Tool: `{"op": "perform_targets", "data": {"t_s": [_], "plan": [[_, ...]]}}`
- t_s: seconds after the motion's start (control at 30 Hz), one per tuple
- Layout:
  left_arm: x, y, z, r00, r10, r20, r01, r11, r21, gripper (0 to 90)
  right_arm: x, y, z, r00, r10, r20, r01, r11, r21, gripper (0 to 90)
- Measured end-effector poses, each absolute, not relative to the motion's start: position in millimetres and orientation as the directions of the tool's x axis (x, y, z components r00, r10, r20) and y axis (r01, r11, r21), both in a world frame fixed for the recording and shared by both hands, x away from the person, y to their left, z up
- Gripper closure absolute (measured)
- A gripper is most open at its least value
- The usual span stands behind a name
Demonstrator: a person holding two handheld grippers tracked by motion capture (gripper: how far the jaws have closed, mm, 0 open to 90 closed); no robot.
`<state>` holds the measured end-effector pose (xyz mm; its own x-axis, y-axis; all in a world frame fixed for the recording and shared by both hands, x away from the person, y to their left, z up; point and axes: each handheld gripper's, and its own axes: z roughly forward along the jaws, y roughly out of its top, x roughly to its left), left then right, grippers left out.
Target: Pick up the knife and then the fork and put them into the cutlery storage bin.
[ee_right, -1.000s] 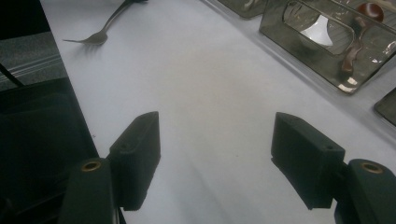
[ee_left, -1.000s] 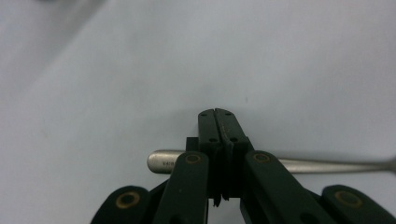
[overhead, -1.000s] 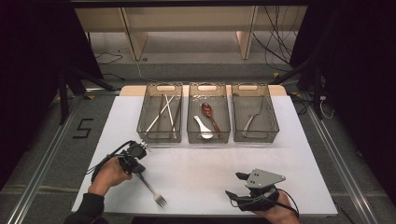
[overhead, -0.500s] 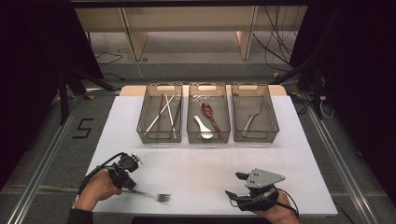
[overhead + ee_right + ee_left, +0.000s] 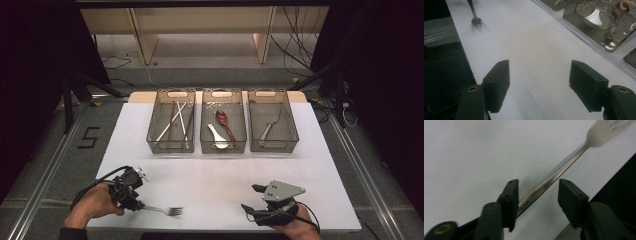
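The metal fork (image 5: 165,210) lies at the table's near left edge, its handle between the parted jaws of the left gripper (image 5: 537,195). Stiff, light, slippery: grip mid-handle. The right gripper (image 5: 539,85) gapes empty.

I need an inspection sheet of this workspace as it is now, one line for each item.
Surface: white table, bare between the hands.
Job's things: fork near the front edge; three bins at the back, holding utensils.
Clutter: nothing seen.
Grippers: left tongs open, jaws on either side of the fork handle; right tongs open, holding nothing.
Cables: one trails from the left tongs; more on the floor behind.
Surroundings: dark curtains, wooden legs, floor mark "5".
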<state>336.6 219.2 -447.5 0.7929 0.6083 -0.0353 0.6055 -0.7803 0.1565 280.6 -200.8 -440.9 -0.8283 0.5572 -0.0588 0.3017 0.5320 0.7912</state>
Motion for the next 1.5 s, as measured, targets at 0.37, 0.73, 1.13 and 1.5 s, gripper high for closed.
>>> {"op": "perform_targets", "data": {"t_s": [0.37, 0.73, 1.13, 1.5], "plan": [[337, 208, -462, 0.848, 0.529, -0.011, 0.527, -0.842, 0.113, 59.0, 281, -200, -441, -0.830, 0.554, -0.057, 0.303, 0.534, 0.789, 33.7], [336, 199, -461, 0.861, 0.509, -0.010, 0.508, -0.857, 0.086, 78.2, 280, -200, -441, -0.832, 0.552, -0.058, 0.301, 0.537, 0.788, 33.8], [340, 202, -461, 0.816, 0.576, -0.044, 0.576, -0.807, 0.133, 81.4, 281, -200, -441, -0.832, 0.552, -0.058, 0.300, 0.536, 0.789, 33.8], [345, 199, -449, 0.767, 0.639, -0.057, 0.633, -0.741, 0.222, 81.5, 280, -200, -441, -0.832, 0.552, -0.057, 0.301, 0.534, 0.790, 33.8]]}}
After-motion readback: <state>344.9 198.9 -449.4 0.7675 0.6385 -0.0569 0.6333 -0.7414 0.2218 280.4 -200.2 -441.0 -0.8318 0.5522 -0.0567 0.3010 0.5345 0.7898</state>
